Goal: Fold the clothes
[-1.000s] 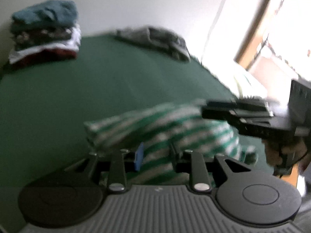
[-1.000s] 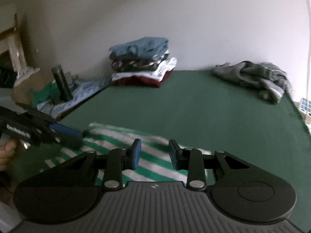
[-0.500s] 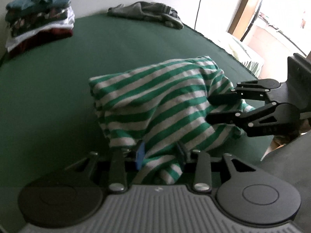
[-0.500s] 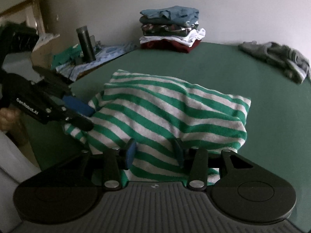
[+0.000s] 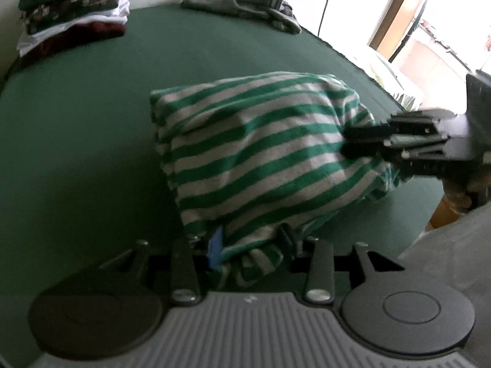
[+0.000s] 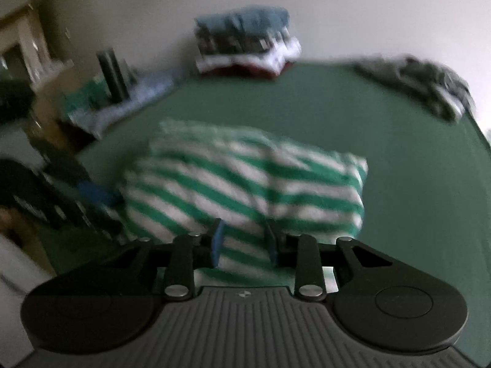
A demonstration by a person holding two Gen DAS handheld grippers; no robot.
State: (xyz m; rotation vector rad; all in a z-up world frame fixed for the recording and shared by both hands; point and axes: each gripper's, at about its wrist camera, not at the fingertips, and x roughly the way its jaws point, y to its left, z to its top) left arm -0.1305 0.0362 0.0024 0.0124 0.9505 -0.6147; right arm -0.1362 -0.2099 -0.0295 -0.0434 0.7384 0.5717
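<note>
the green-and-white striped knit garment (image 5: 260, 153) sits as a puffy, doubled-over bundle near the front edge of the dark green cloth-covered table (image 5: 92, 107), its far folded edge resting on the cloth while the near edges are lifted. the left gripper (image 5: 250, 245) is pinching a bunched corner of the stripes between its blue-padded finger and its black one, and fabric spills down behind the tips. the right gripper (image 6: 245, 242) also has striped cloth between its fingers, closed down on it as far as the blurred right wrist view lets me judge; seen from the left wrist, its black fingers bite into the bundle's right-hand end. holding two near corners at once, well apart, is probably meant to keep the edge taut so the layer can be carried over evenly and not slump in the middle (a soft knit like this sags wherever it is unsupported).

at the far left corner against the wall stands a neat stack of folded clothes (image 5: 70, 21), blue-grey on top, white and dark red lower down, likely where finished pieces go. a crumpled grey garment (image 5: 242, 6) lies loose at the far right edge. the striped piece looks partway through folding: doubled, but not flat or squared. laying it down smoothly would call for both grips moving together.
</note>
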